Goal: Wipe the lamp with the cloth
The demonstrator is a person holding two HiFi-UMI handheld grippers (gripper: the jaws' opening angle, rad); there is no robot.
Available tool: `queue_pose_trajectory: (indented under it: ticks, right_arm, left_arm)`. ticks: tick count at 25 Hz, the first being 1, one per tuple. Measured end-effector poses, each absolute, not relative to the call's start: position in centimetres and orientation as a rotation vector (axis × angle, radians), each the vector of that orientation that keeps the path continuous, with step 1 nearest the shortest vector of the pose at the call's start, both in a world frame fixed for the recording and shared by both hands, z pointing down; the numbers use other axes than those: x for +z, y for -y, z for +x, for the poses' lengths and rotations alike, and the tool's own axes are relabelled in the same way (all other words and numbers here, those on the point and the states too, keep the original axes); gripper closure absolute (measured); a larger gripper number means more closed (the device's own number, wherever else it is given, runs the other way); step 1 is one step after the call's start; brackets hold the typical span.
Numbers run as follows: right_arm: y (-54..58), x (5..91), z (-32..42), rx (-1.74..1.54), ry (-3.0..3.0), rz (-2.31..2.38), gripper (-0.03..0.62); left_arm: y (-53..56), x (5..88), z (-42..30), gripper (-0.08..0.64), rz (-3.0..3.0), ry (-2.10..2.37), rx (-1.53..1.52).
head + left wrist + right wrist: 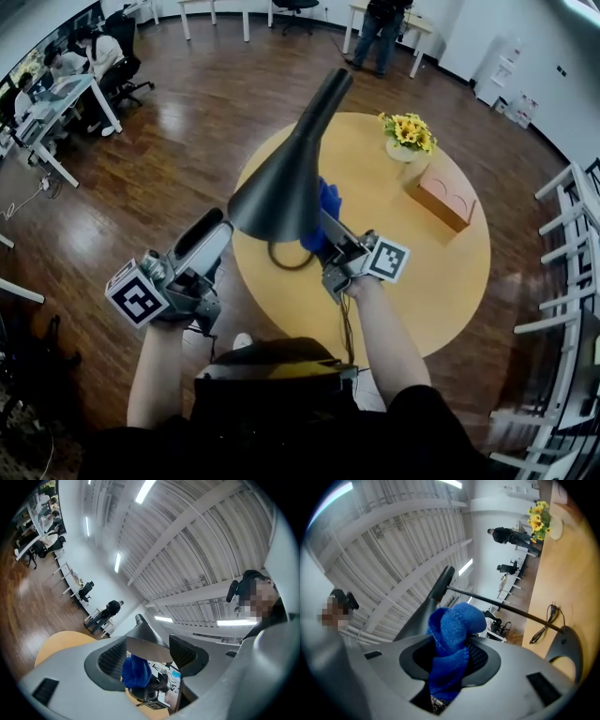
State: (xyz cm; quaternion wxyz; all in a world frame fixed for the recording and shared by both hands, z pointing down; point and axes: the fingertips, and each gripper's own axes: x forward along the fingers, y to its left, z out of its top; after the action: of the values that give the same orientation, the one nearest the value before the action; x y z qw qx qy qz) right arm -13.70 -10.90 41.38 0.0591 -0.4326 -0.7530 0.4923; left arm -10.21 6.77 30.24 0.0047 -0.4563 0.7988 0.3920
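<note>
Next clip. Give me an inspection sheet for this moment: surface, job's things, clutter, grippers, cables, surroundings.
Surface: round yellow wooden table, mostly bare.
Job's things: black lamp with a cone shade; blue cloth bunched up by the shade, contact not clear.
Clutter: yellow flowers in a white pot; brown box beside them.
Grippers: left gripper, jaws on the shade's rim; right gripper, jaws shut on the cloth.
Cables: lamp cord lying loose on the table.
Surroundings: dark wood floor; seated people at desks; standing person; white racks.
</note>
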Motion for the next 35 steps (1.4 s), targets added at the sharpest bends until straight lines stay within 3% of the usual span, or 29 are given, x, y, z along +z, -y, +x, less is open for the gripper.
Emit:
queue_pose_trajectory:
  ticks: [9,21,25,30,35]
  right_arm:
    - [8.8,44.1,-8.5,0.855,2.456,-1.216,0.463]
    - [28.7,46.7,-1.7,-0.007,2.652,-0.397,0.456]
    - [34.3,47.9,0.6,-0.043,2.626,-0.163,0.456]
    - [36.8,50.6,2.7,0.059,2.638,0.014,0.445]
    - [37.9,54.2,3.7,0.069,2.604,0.108,0.445]
  left_arm:
    - [-6.6,31.7,-10.2,0.279,-1.487,-2.446,1.328]
    - [-6.4,34.7,-9.9,0.282,-1.485,-2.487,1.285]
    - [-6.2,37.1,-10.2,0.282,-1.475,-2.550,1.214]
    - [-5.2,40.8,-9.8,0.299,-1.379,-2.719,0.718]
    - [-2.4,43.7,-8.4,0.391,-1.390,-2.790,0.557]
